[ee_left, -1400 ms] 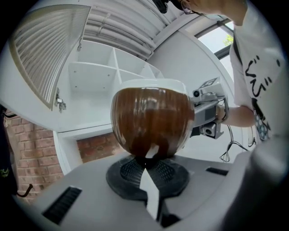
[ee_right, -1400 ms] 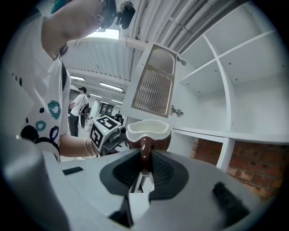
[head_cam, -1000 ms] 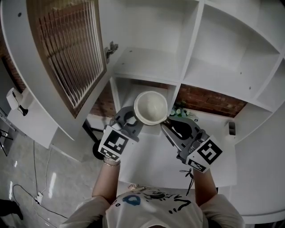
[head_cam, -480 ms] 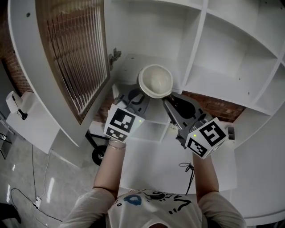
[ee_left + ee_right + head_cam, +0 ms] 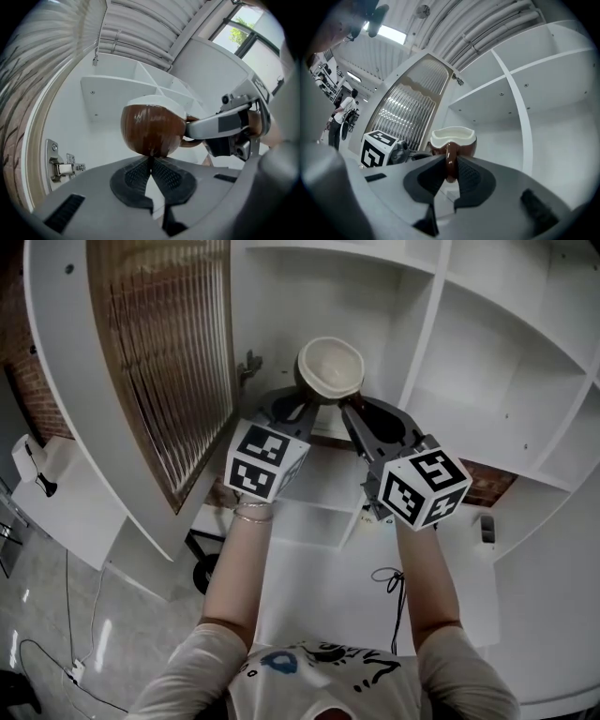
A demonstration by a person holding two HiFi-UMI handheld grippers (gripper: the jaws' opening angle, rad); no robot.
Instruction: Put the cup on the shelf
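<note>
The cup, brown outside and cream inside, is held up in front of the white shelf unit's upper left compartment. My right gripper is shut on the cup's brown handle, and the cup stands upright just past its jaws. My left gripper is shut with nothing between its fingers. Its closed tips touch the underside of the cup. From the left gripper view, the right gripper reaches in from the right onto the handle.
An open cabinet door with ribbed glass stands at the left, its hinge close to the left gripper. More white compartments lie to the right. A white table is below. A person stands far off.
Both grippers have lifted the cup up and forward, from in front of the lower compartment to the upper left one. The grip on the handle is unchanged.
</note>
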